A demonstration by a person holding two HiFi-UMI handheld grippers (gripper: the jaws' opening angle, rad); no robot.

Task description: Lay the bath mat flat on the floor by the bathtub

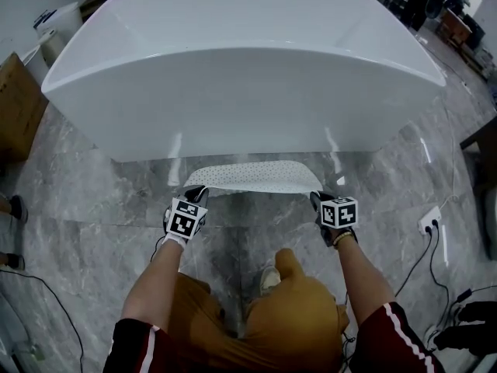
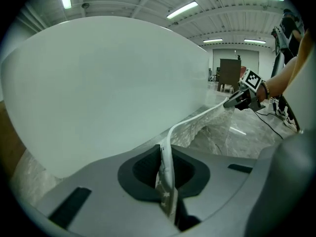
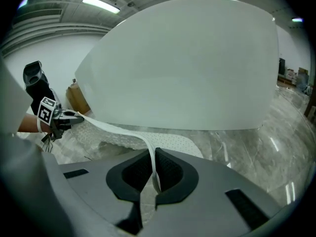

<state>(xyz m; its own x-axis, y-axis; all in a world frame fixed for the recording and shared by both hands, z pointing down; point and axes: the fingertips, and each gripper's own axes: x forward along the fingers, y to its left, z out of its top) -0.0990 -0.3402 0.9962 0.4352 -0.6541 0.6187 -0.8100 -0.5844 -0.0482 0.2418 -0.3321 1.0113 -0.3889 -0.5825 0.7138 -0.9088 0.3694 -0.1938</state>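
A white perforated bath mat [image 1: 250,176] hangs stretched between my two grippers, just in front of the white bathtub [image 1: 241,61]. My left gripper [image 1: 192,200] is shut on the mat's near left corner, and in the left gripper view the mat's edge [image 2: 167,169] runs pinched between the jaws. My right gripper [image 1: 320,201] is shut on the near right corner, where the mat [image 3: 148,152] passes between the jaws. The far part of the mat [image 3: 170,143] rests on the grey marble floor [image 1: 101,200] below the tub wall.
A cardboard box [image 1: 17,103] stands left of the tub. A white power strip [image 1: 429,221] and black cables [image 1: 419,259] lie on the floor at the right. The person's knees in tan trousers [image 1: 272,317] are below the grippers. Furniture stands at the far right [image 1: 483,142].
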